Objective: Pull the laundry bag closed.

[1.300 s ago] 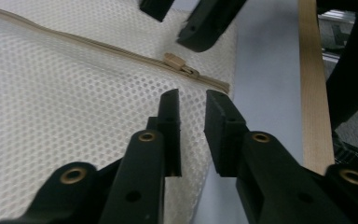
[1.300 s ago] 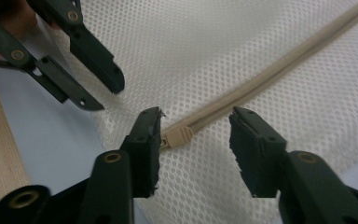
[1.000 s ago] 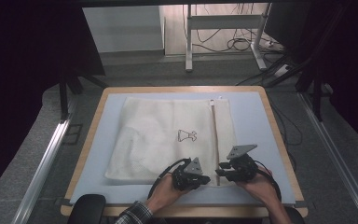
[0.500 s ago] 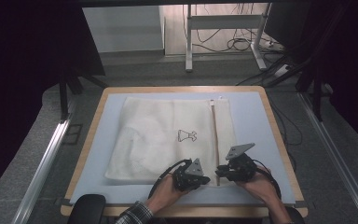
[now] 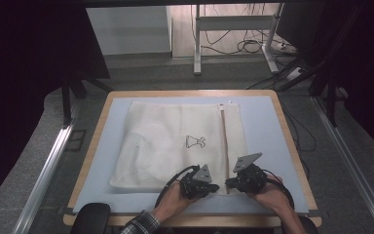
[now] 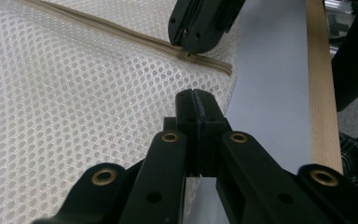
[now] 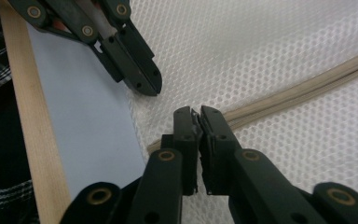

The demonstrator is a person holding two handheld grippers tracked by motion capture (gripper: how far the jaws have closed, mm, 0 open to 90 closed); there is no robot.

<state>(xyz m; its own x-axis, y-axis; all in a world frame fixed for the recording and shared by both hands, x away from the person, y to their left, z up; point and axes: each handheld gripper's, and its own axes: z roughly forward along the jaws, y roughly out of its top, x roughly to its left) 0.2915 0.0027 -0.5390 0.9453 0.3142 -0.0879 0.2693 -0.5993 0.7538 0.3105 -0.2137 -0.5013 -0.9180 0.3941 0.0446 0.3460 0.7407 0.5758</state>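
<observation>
My left gripper (image 6: pixel 193 100) is clamped on the near edge of the mesh laundry bag (image 5: pixel 175 141) lying flat on the tabletop (image 5: pixel 268 122). My right gripper (image 7: pixel 196 114) has just been closing and now pinches the zipper (image 7: pixel 307 86) pull. The bag carries a small dark printed logo (image 5: pixel 195 142), too small to read.

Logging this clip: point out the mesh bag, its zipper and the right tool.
mesh bag (image 5: pixel 165 141): high view, on its white middle panel.
zipper (image 6: pixel 121 35): left gripper view, on the tan tape.
right tool (image 7: pixel 198 114): right gripper view, between its closed tips, at the zipper.
</observation>
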